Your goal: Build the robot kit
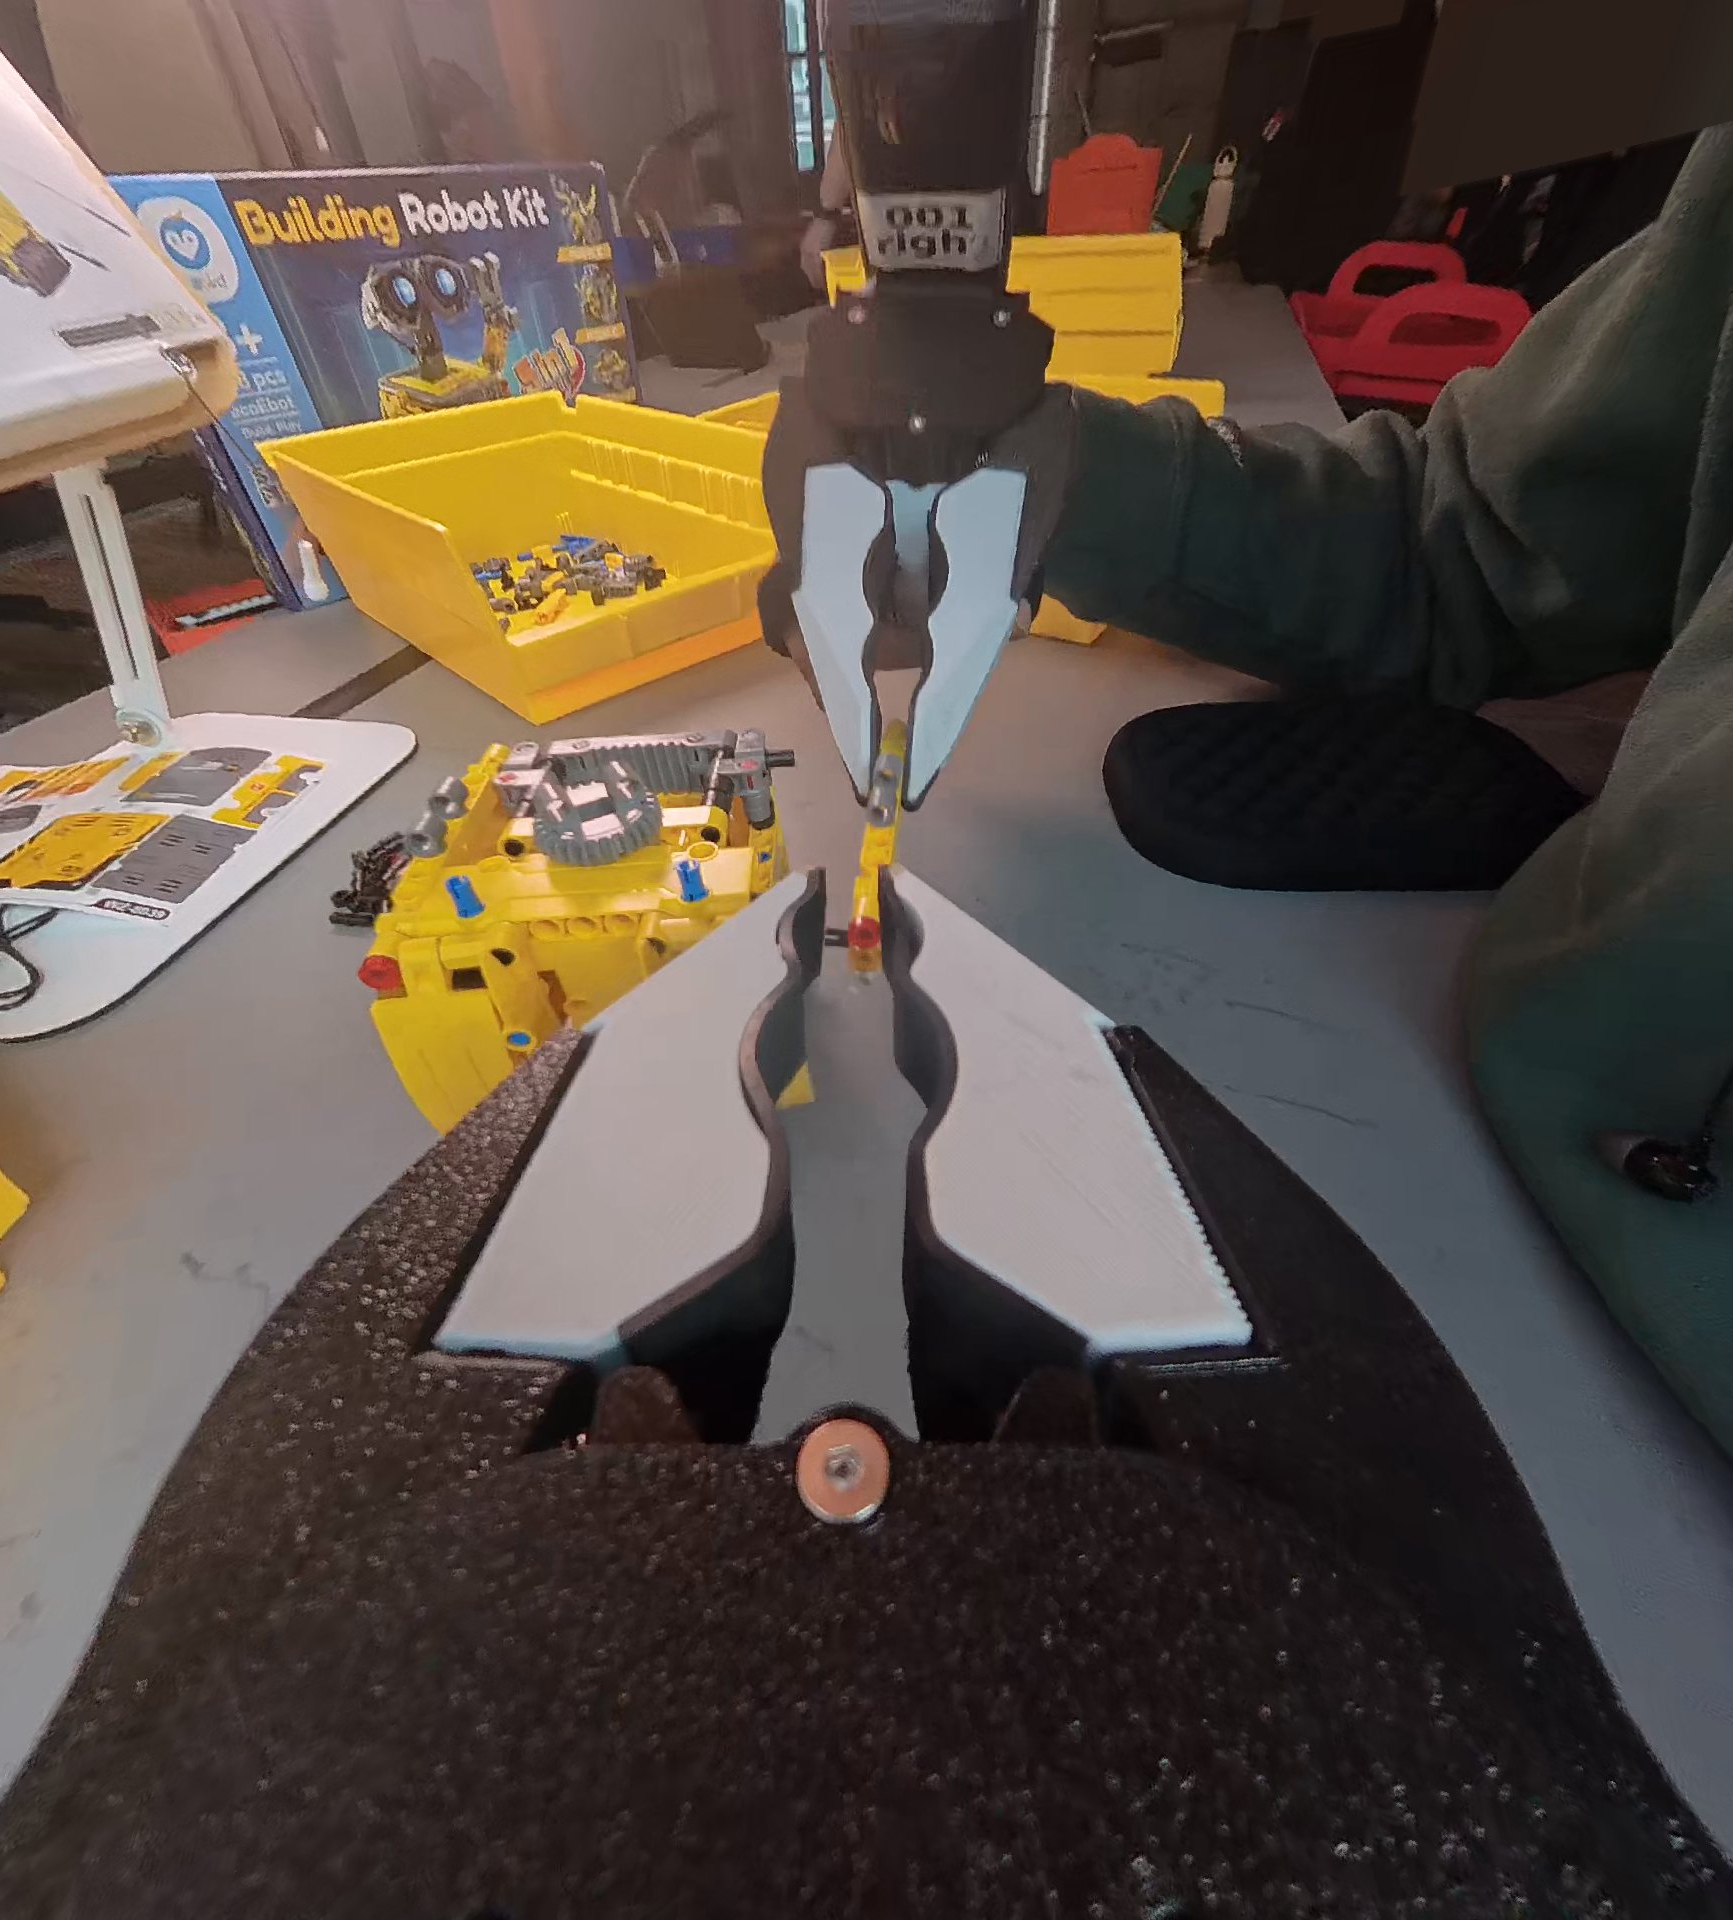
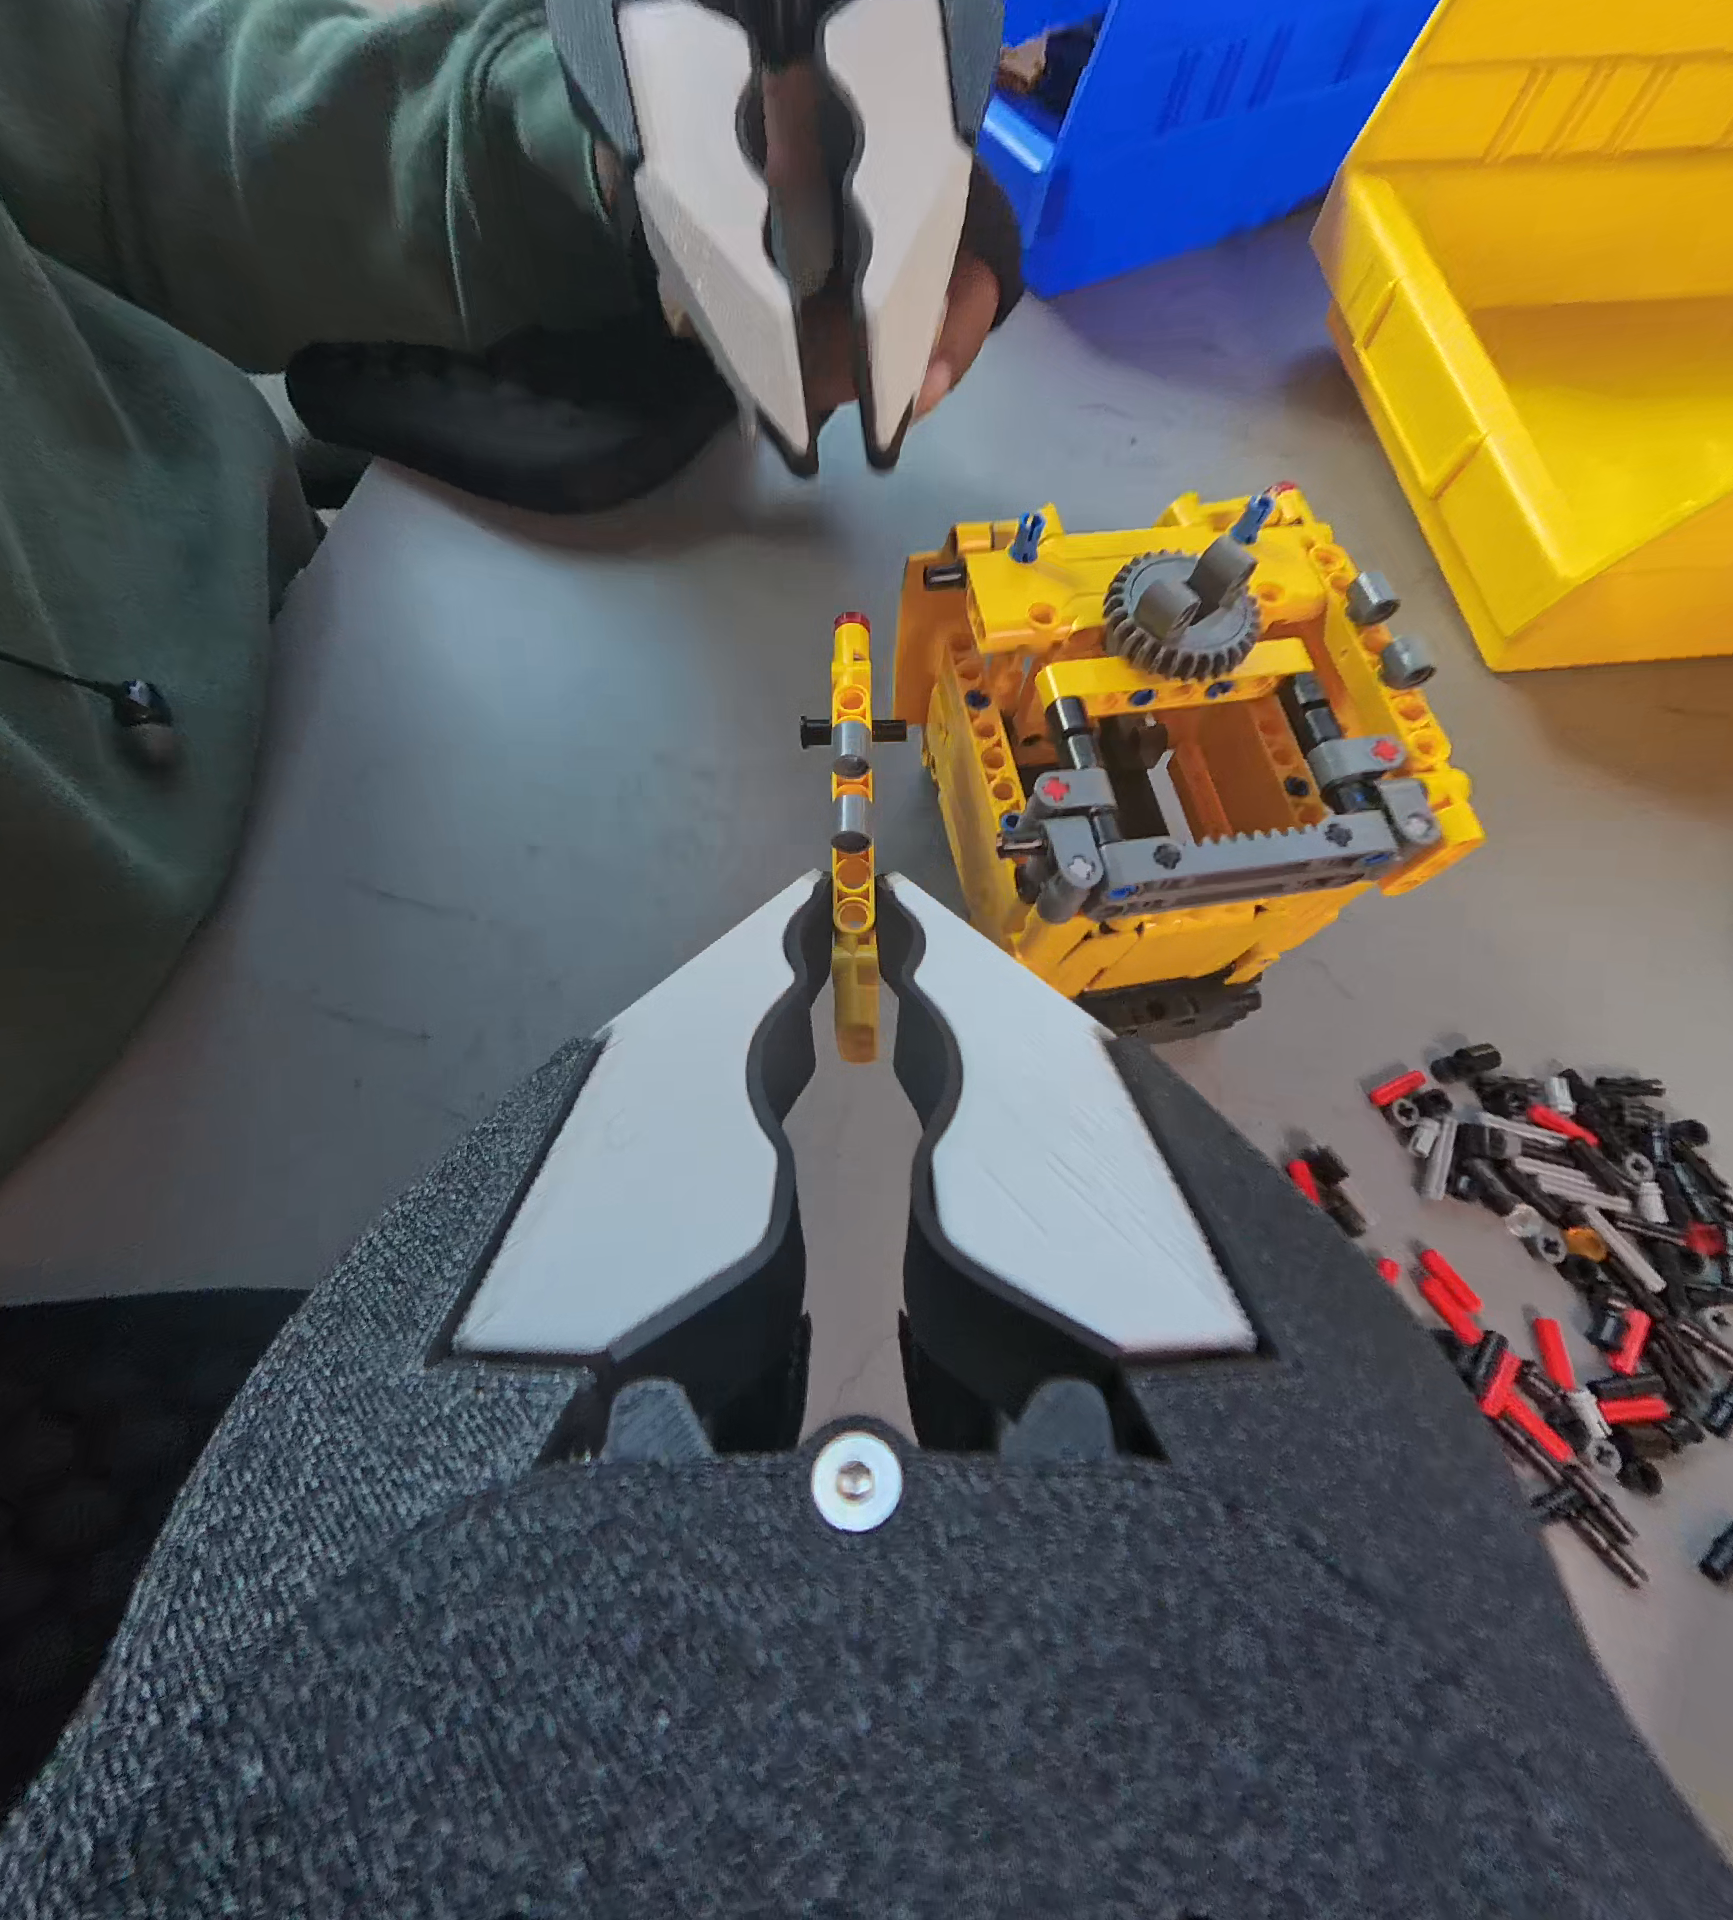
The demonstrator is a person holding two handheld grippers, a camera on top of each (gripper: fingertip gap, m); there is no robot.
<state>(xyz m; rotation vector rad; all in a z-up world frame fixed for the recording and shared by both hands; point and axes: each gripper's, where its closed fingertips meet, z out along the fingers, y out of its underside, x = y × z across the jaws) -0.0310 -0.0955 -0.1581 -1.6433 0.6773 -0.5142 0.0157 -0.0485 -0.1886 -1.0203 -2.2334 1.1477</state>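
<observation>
My right tongs [image 2: 854, 883] are pinching a yellow beam [image 2: 854, 821] beside the yellow model [image 2: 1184, 769]; my left tongs [image 1: 854, 883] are hanging slightly spread at its red-tipped end; the yellow bin [image 1: 405, 540] is holding small parts [image 1: 571, 582].

We see a matt, faintly scuffed grey table [image 2: 550, 790]; the yellow block model [image 2: 1184, 769] is glossy moulded plastic, as is the yellow bin [image 1: 529, 540]; the right gripper [image 2: 854, 883] has ridged, matt white printed fingers [image 2: 664, 1143] on a rough, grainy black body; the green sleeve [image 1: 1361, 520] is soft fleecy cloth; the booklet [image 1: 93, 821] is smooth paper.
</observation>
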